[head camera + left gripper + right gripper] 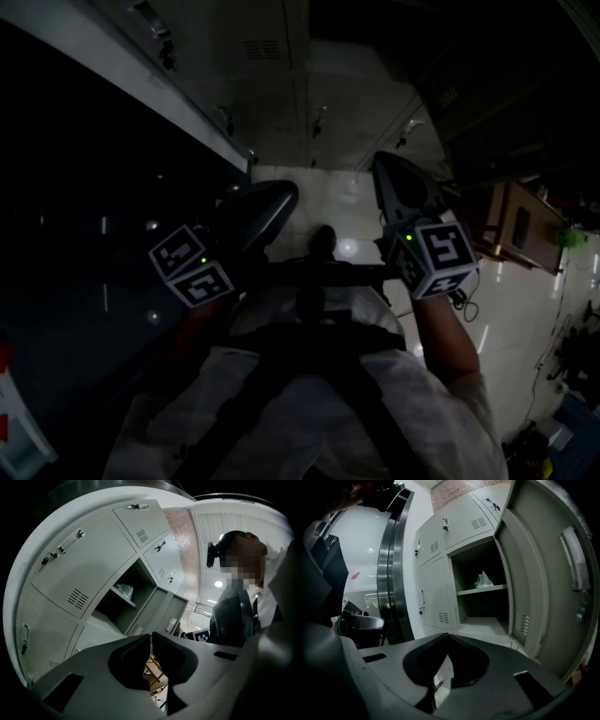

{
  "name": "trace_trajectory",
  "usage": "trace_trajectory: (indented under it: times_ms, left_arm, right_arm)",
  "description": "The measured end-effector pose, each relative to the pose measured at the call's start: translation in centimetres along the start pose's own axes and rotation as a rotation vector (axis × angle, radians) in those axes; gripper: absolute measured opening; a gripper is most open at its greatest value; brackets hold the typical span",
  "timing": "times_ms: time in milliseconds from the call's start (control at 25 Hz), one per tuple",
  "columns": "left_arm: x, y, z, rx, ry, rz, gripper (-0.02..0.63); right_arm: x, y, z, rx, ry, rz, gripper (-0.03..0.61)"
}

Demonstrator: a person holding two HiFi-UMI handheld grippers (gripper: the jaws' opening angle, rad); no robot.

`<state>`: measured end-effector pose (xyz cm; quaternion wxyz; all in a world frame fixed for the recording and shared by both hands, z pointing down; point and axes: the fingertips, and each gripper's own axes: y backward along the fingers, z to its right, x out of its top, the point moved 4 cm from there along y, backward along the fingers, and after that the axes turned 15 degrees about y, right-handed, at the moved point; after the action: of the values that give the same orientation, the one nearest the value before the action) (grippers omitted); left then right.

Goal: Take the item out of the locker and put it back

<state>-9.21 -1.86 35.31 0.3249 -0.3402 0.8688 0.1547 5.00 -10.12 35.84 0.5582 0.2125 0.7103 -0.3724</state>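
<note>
A small crumpled white item (483,580) is lying on the grey shelf (473,591) inside the open grey metal locker (483,625), whose door (543,573) is standing wide at the right. You are holding your right gripper (448,637) and left gripper (151,637) well short of it, both with jaws clenched together, grasping nothing.

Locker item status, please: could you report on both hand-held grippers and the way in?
Left hand-held gripper shut, empty. Right hand-held gripper shut, empty. White item on the locker shelf, door open. Nothing blocking the opening.
</note>
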Motion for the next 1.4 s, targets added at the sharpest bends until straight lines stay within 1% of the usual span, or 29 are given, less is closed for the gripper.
trace_trajectory:
  times_ms: [280, 560, 760, 960, 1240, 1400]
  left_arm:
    - [-3.0, 4.2, 2.0, -0.019, 0.018, -0.027, 0.012]
    - [-5.7, 7.7, 4.4, -0.041, 0.023, -0.052, 0.012]
    - [-7.3, 9.6, 5.7, -0.068, 0.023, -0.073, 0.012]
    - [-8.6, 10.9, 6.7, -0.09, 0.028, -0.105, 0.012]
    - [-10.2, 11.8, 7.9, -0.12, 0.043, -0.157, 0.012]
    - [-11.1, 12.2, 8.4, -0.126, 0.049, -0.171, 0.012]
  right_arm:
    - [-1.6, 3.0, -5.3, -0.01, -0.03, -0.033, 0.0]
    - [-2.3, 6.5, -9.6, -0.035, -0.028, -0.029, 0.0]
    - [-2.5, 8.8, -11.9, -0.072, -0.024, -0.015, 0.0]
    - [-3.1, 10.9, -13.7, -0.106, -0.039, -0.019, 0.0]
    - [-3.6, 13.7, -15.0, -0.166, -0.064, -0.027, 0.0]
    - [-3.9, 14.8, -15.5, -0.179, -0.063, -0.025, 0.0]
